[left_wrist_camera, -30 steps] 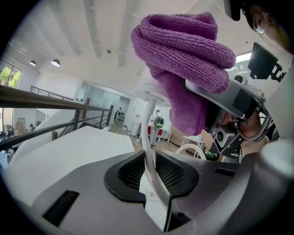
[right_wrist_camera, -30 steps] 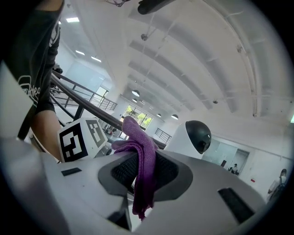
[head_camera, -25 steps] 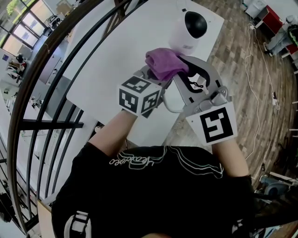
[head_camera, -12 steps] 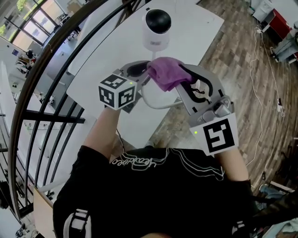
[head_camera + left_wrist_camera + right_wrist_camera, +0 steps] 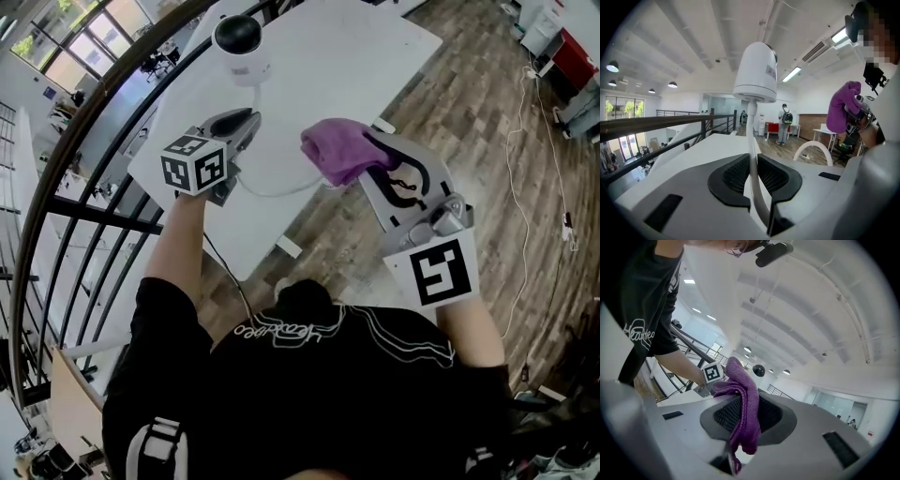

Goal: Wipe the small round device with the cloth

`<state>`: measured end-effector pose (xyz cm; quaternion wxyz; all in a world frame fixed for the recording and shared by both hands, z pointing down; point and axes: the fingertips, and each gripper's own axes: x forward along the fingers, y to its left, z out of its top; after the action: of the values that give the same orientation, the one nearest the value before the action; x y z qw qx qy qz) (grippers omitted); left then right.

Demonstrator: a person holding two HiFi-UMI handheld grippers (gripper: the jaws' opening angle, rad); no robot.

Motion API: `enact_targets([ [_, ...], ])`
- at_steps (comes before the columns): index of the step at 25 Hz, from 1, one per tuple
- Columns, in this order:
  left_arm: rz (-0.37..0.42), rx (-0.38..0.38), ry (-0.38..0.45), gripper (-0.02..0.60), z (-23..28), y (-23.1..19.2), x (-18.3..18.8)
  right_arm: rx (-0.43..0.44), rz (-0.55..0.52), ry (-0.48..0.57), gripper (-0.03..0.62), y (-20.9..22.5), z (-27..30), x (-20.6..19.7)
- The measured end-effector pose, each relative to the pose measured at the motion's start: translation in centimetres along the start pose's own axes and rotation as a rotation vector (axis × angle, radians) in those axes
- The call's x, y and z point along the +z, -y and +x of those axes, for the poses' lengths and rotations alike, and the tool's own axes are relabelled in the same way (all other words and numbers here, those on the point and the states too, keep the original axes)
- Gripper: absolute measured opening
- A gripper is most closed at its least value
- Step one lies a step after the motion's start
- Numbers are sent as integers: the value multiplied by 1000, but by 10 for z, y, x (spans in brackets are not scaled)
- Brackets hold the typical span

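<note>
Cloth [image 5: 339,148] of a purple weave is being pinched in the right gripper [image 5: 740,423]. Its jaws are being pressed together on a bunched fold, with the loose fabric spilling up and over the tips. Held this way, a soft wad is being offered forward as the wiping face, which is probably the purpose of the bunching.

The left gripper [image 5: 240,120] is being closed almost fully on a thin white cable [image 5: 751,140]. The cable is being clamped between the ribbed pads and is rising from there to the base of the small round device [image 5: 238,39]. The device, white with a black domed front, is being shown in the head view at the far left corner of the white table [image 5: 366,56], just beyond the left gripper's tips. From these views it cannot be told whether it is standing on the tabletop or is being held up on its lead.

The grip on the cable is judged to be a way of steadying the device, so that its smooth shell is being left bare for the cloth. The cloth is being held well apart from the device, off to its right and over the table's near edge, so no wiping contact is being made yet. A sweep of the right gripper across to the left is being called for next.
</note>
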<state>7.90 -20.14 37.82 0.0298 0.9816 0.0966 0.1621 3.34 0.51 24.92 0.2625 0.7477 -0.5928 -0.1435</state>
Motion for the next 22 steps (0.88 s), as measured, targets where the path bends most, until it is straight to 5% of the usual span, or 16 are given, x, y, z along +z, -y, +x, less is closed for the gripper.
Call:
enact_targets([
  [10,35,51,-12,61,1,0,0,49,-82,30,72,12,-1,-29],
  [22,13,49,13,60,3,5,3,207,-217,220,72,37,67,-22],
])
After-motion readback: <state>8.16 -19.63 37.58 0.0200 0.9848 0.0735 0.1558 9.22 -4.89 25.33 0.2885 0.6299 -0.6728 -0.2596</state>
